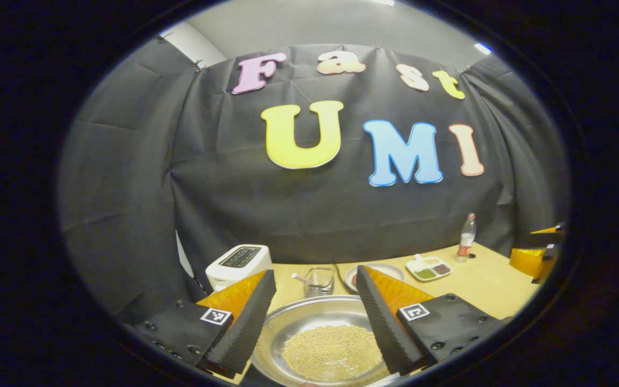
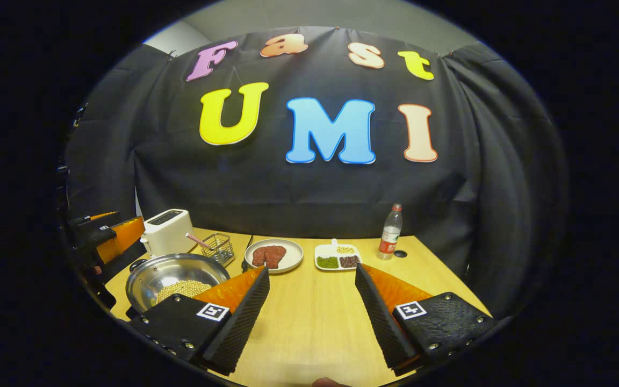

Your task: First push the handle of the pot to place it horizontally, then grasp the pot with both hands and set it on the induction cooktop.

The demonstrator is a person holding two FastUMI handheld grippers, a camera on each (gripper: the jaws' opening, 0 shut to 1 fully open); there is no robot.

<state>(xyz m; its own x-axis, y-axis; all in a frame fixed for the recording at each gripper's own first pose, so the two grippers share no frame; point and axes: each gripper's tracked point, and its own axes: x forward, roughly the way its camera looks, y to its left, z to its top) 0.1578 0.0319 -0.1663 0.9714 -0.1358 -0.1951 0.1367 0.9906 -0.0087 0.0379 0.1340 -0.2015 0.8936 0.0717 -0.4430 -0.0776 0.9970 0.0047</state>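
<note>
A shiny steel pot [image 1: 309, 317] holding a layer of yellow beans [image 1: 331, 352] sits on the wooden table right below my left gripper [image 1: 315, 270], which is open with a finger on either side of the pot's bowl, apart from it. In the right gripper view the same pot [image 2: 172, 274] lies at the table's left, with a small dark handle stub [image 2: 137, 263] on its far left rim and the left gripper [image 2: 110, 236] beyond it. My right gripper [image 2: 312, 267] is open above bare table, right of the pot. It also appears at the right edge of the left gripper view [image 1: 538, 252].
Along the back of the table [image 2: 315, 322] stand a white toaster [image 2: 167, 231], a wire basket [image 2: 218, 247] with a straw, a plate of red meat [image 2: 273, 255], a divided dish [image 2: 338, 257] and a plastic bottle [image 2: 391, 231]. Black cloth closes the back and sides.
</note>
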